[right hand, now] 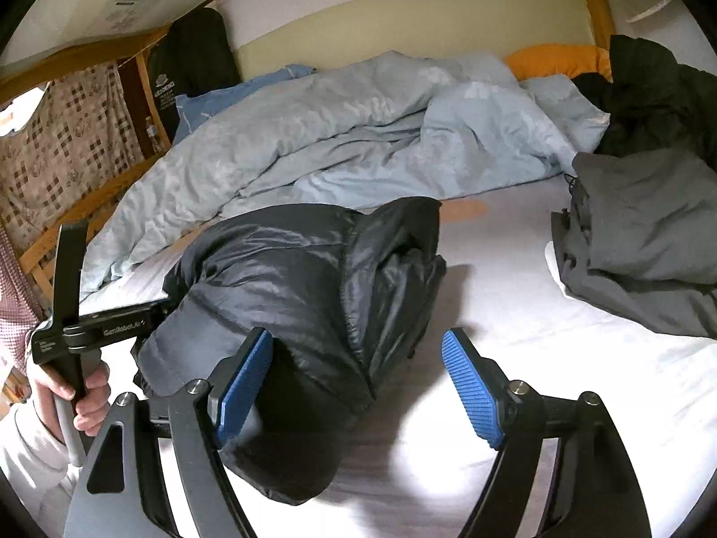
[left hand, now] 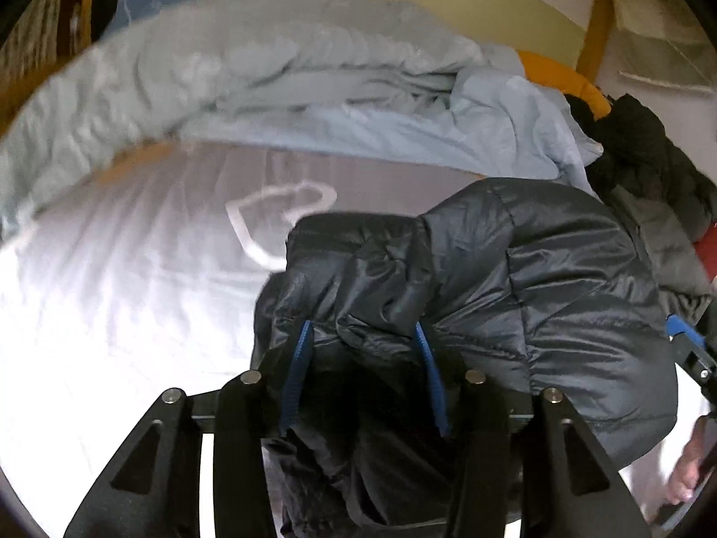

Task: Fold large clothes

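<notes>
Landmark: black puffer jacket [right hand: 309, 296], lying bunched on the white bed sheet [right hand: 560, 381], near the front of the bed.

Left wrist view: left tool [left hand: 363, 327] is sitting with jacket fabric bulging between its two blue pads [left hand: 299, 358]; whether the pads are pressing it or only flanking it, I cannot tell. Only this view is showing a pale heart outline [left hand: 278, 219] on the sheet just beyond the jacket, and a red patch [left hand: 708, 251] at the far right edge.

Right wrist view: right tool [right hand: 358, 345] is standing wide, one pad touching the jacket's side, the other over bare sheet, nothing gripped. Only this view is showing the person's hand [right hand: 85, 399] holding the left tool's handle, left of the jacket, and a checked cloth [right hand: 58, 152] hanging far left.

Surroundings: a rumpled light-blue duvet [right hand: 336, 134] is lying behind the jacket; an orange pillow [right hand: 555, 60] is lying behind that. A grey garment [right hand: 645, 233] is lying well apart to the jacket's right, with a dark garment [right hand: 650, 98] behind it.

Count: two tools, one black jacket, two other garments, one duvet, one orange pillow.
</notes>
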